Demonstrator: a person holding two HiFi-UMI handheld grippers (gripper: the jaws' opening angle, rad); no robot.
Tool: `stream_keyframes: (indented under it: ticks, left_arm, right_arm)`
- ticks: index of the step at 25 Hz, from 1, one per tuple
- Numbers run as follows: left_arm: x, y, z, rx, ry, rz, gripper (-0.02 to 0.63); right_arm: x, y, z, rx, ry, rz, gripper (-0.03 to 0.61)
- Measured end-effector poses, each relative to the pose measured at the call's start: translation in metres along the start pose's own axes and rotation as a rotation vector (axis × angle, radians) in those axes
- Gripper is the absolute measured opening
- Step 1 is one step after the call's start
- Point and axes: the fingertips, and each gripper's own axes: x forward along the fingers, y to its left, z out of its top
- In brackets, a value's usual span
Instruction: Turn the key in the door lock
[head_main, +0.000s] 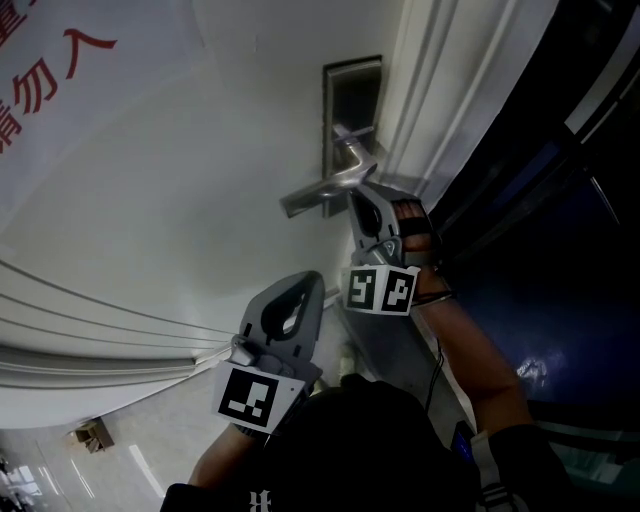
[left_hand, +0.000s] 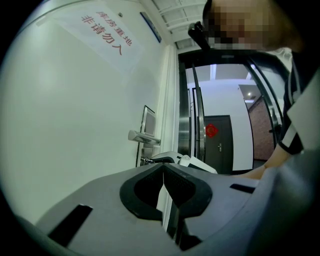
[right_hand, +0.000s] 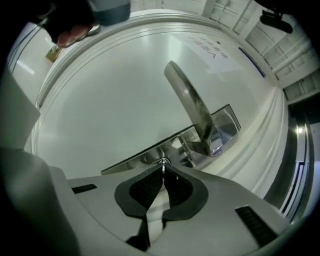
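**R gripper pinched on key at the lock, L idle**

R gripper (right_hand: 163, 170): grey jaws are shut tight at the tips on the small silver metal key (right_hand: 162, 162). Only a thin bright sliver of it shows between the ribbed pads. Key sits at the lock, in the lower part of the brushed-steel lock plate (right_hand: 227, 122), just under the silver lever handle (right_hand: 190, 97). In head view the R gripper (head_main: 362, 205) is nosed up against the plate (head_main: 352, 100), below the lever (head_main: 330, 185).

L gripper (left_hand: 163, 169): jaws together, nothing in them. It's held back & lower (head_main: 305, 290), well apart from the lock, facing the white door (head_main: 180, 200).

Handling, my read: key is light, stiff, thin, smooth metal, so prob. slippery under twist. Best hold is flat across the bow w/ pads on both faces. That looks like the grip now, but it's at the very tips, so little pad area. The turn needs roll about the key's own axis; a sideways lean could bend it or let it slip out. Cylinder resistance unknown. Lever is close above and may limit wrist roll.

Looks: tiny vs. the plate, silvery, edge-on to the cam; bow shape & teeth can't be made out. Plate is tall, rectangular, reflective, set near the door edge.
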Motion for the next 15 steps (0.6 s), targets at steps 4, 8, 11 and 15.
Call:
stream_keyframes:
  ticks: [4, 8, 11, 15]
  left_arm:
    - [0.002, -0.001, -0.001, -0.002, 0.003, -0.002, 0.008]
    - [0.003, -0.002, -0.001, 0.0, 0.002, -0.004, 0.008]
    - [0.003, -0.002, -0.001, -0.002, 0.003, -0.005, 0.008]
    - [0.003, -0.003, -0.001, -0.003, 0.004, -0.006, 0.008]
  right_arm:
    - [0.0, -0.004, -0.002, 0.344, -0.005, 0.089, 0.021]
    - [0.001, -0.007, -0.005, 0.803, -0.017, 0.192, 0.021]
    - [0.002, -0.007, -0.01, 1.138, -0.035, 0.258, 0.021]
    - [0.002, -0.007, -0.015, 1.619, -0.068, 0.364, 0.023]
